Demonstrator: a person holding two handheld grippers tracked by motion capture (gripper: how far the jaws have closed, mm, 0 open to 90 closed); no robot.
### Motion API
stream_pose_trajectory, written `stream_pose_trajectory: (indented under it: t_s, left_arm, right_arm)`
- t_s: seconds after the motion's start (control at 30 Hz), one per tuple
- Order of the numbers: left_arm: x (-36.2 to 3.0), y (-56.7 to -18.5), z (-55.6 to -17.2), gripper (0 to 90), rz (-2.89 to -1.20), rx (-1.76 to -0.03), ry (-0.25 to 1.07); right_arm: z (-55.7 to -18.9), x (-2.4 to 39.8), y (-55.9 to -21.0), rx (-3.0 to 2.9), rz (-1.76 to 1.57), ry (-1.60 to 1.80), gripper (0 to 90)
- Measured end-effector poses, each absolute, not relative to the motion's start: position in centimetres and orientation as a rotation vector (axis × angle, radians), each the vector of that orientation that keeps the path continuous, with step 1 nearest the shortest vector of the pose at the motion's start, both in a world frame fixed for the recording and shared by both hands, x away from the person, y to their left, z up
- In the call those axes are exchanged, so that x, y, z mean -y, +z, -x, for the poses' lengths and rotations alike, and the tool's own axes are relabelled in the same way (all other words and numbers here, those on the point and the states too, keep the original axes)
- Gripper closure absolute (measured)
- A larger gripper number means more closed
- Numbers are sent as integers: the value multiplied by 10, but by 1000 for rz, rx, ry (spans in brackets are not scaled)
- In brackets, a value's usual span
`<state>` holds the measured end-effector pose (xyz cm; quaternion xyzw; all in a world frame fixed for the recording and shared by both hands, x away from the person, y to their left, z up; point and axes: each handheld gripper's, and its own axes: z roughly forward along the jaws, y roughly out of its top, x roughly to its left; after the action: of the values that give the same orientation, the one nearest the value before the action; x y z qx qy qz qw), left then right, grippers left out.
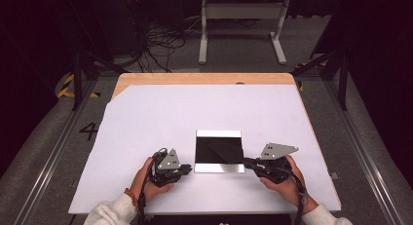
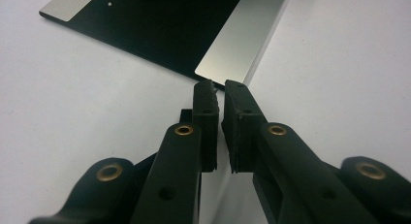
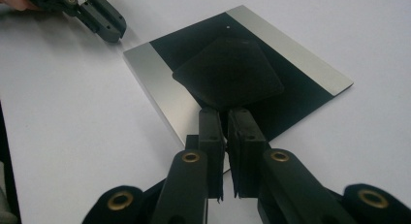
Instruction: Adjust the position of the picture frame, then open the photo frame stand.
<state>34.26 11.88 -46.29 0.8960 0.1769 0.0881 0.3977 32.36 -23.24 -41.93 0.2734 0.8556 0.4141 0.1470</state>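
Observation:
A flat square plate, glossy black with a silver strip along its near and far edges, lies on the white sheet. My left gripper rests at the plate's near-left corner. In the left gripper view its jaws stand almost together, tips at the silver corner, and nothing is between them. My right gripper is at the near-right corner, shut, its tips over the plate's edge. A duller diamond-shaped patch shows on the black; I cannot tell whether it is a reflection or a separate thing. The left gripper is also seen across the plate.
The white sheet covers most of a wooden table. A hand holds each gripper near the front edge. Beyond the table are floor cables and a white frame.

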Motion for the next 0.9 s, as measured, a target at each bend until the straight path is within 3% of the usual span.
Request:
stream_pose_trajectory:
  t_s: [0.9]
  left_arm:
    - [-120,-457,-342,829,-2272,-435,253]
  right_arm:
    - [-327,224,-404,-2388,-765,1247,854]
